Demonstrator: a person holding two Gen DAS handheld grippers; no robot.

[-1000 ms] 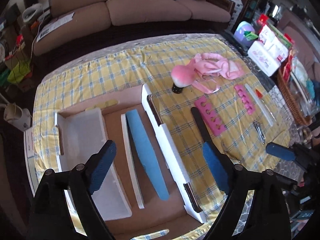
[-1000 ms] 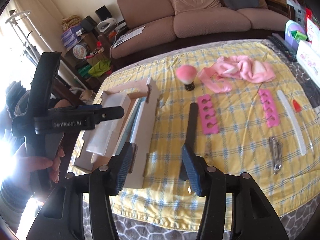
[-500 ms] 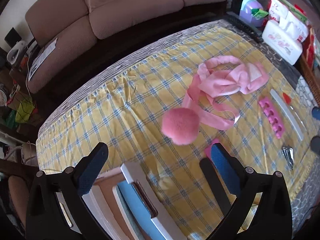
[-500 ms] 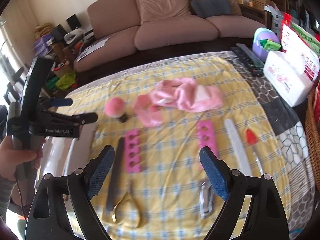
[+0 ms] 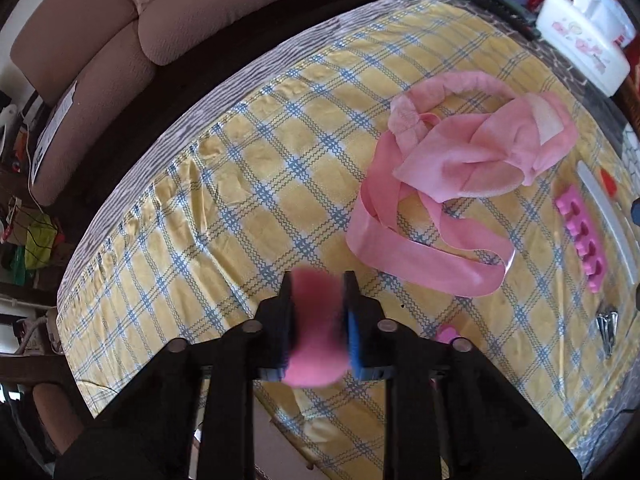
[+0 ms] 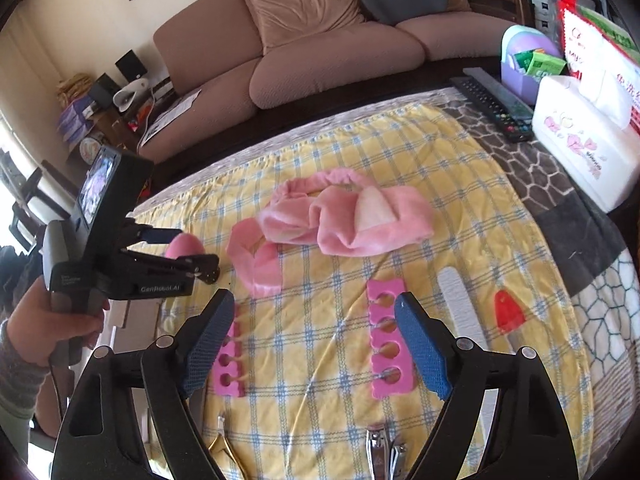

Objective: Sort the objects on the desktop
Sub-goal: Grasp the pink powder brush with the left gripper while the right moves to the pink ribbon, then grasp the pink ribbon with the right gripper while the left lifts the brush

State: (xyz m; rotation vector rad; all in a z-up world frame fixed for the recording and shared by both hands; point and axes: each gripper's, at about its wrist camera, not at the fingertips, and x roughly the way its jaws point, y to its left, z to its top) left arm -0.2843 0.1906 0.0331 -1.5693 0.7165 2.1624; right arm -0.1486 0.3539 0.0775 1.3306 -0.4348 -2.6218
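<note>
My left gripper (image 5: pixel 318 280) points down at the yellow checked cloth (image 5: pixel 240 184), its jaws closing with the pads pressed on the fluffy head of a pink brush (image 5: pixel 316 332). The right wrist view shows that left gripper (image 6: pixel 196 252) and the pink brush (image 6: pixel 186 242) at the left, held by a hand (image 6: pixel 52 320). My right gripper (image 6: pixel 314 304) hovers open above the cloth, its jaws closing slightly and gripping nothing. One pink toe separator (image 6: pixel 382 340) lies on the cloth between its fingers, a second separator (image 6: pixel 228 364) under the left finger.
A pink headband (image 6: pixel 348 220) lies mid-cloth. A white nail file (image 6: pixel 456 312) and a red piece (image 6: pixel 507 312) lie to the right, nail clippers (image 6: pixel 380 452) and gold nippers (image 6: pixel 224 440) near the front edge. A tissue box (image 6: pixel 584 144) and remote (image 6: pixel 496 100) stand at the back right.
My left gripper left the box, came down over the pink brush and closed on its head. My right gripper swung right from the black file to the toe separators and opened wider.
</note>
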